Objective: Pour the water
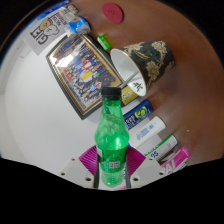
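A green plastic bottle (112,135) with a dark cap stands upright between my two fingers, and my gripper (111,162) is shut on the green bottle, both magenta pads (91,160) pressing its lower body. Just beyond the bottle's cap a paper cup (145,62) with a dark floral pattern and a white inside lies tipped, its mouth turned toward the bottle. Whether the bottle's base touches the white table (40,120) is hidden by my fingers.
A framed colourful picture (82,68) lies left of the cup. Several small packets and tubes (150,130) are scattered to the right of the bottle. A box (45,32) and a pink disc (112,11) sit at the far side, by the brown surface (190,60).
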A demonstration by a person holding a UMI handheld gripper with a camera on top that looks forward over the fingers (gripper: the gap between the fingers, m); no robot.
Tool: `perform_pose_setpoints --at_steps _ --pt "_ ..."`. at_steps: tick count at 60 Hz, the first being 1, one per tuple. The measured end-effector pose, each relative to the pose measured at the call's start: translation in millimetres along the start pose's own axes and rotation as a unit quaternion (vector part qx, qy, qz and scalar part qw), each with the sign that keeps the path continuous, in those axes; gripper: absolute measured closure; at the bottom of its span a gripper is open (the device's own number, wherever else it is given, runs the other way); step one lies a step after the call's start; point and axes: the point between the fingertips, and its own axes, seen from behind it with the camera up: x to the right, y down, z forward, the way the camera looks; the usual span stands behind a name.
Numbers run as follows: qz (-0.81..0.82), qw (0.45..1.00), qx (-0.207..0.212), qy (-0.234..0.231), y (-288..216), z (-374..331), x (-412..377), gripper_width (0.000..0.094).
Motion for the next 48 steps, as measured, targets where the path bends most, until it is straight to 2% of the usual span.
perform_pose_setpoints --at_steps 15,29,36,43,48 --pt "-0.023 0.999 -0.017 0.028 -2 1 10 0.0582" --pt "-0.264 0.961 -0.052 0.064 11 -3 -37 0.0582" --pt "-0.441 0.895 -0.047 0.057 -2 -11 -93 0.0579" --pt "-0.607 0.793 -0.023 0.044 -38 -26 -148 0.0581" --pt "-0.699 0.712 -0.001 0.063 -73 -30 -173 0.0580"
